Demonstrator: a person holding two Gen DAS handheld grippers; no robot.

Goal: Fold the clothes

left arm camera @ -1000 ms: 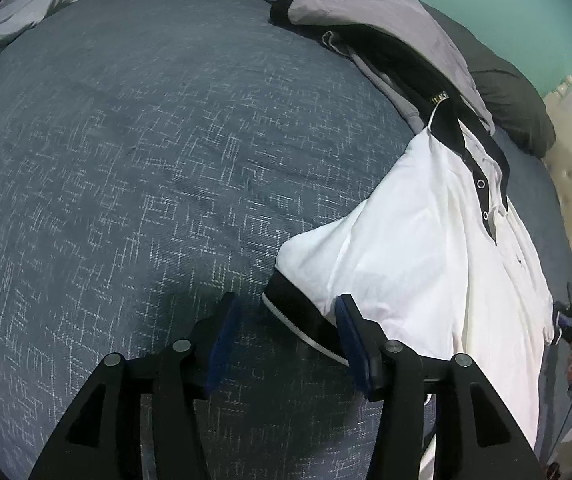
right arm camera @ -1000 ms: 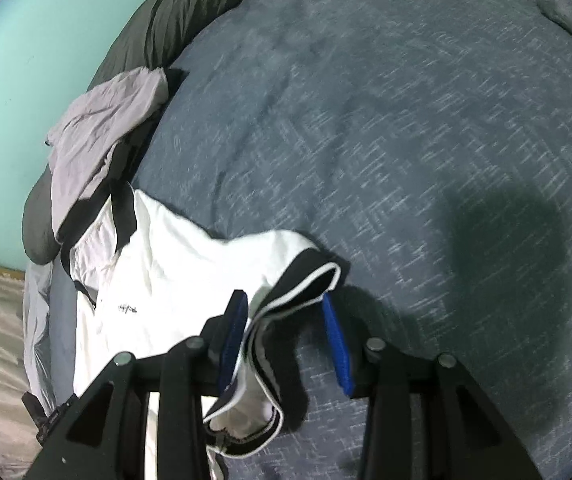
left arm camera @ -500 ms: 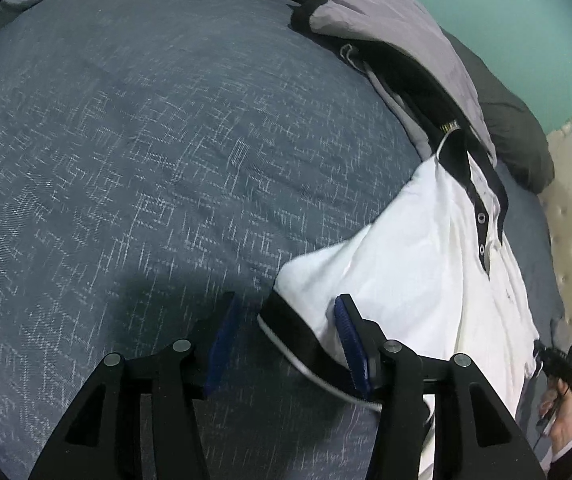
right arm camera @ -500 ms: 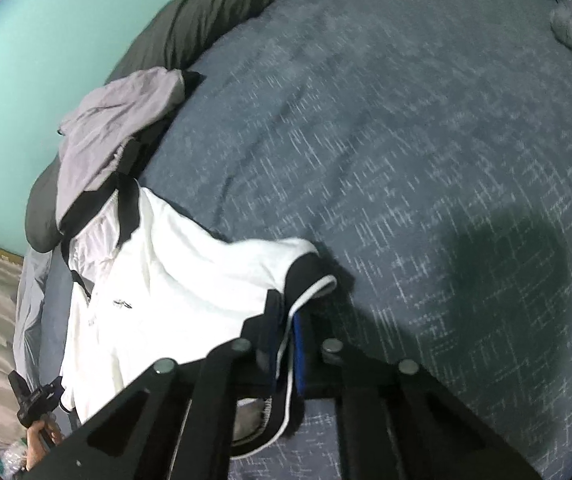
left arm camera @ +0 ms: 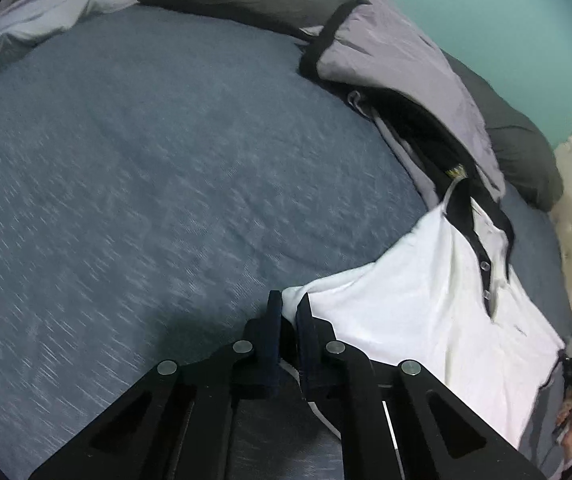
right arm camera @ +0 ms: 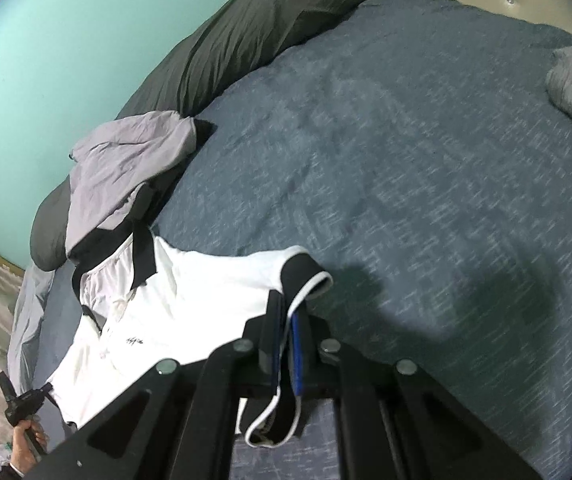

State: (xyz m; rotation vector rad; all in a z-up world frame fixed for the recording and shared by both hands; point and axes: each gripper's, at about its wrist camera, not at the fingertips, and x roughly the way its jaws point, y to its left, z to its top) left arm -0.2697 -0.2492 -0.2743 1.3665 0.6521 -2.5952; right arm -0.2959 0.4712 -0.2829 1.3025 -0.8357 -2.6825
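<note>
Shirt (left arm camera: 426, 312) on bed (left arm camera: 146, 200), jacket (left arm camera: 398, 64) behind.

A white short-sleeved polo shirt with black collar, placket and sleeve cuffs (left arm camera: 426, 312) (right arm camera: 190, 292) lies front-up near one edge of the blue-grey bed cover (left arm camera: 146, 184) (right arm camera: 426, 168), both sleeves lifted.

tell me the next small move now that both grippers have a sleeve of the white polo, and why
Probably lift both sleeves a little and carry them inward over the chest. The left gripper is shut on one black-trimmed cuff of the white polo, the right gripper on the other cuff, and the body lies face up on the blue bedspread, so a sleeve fold looks ready.
</note>
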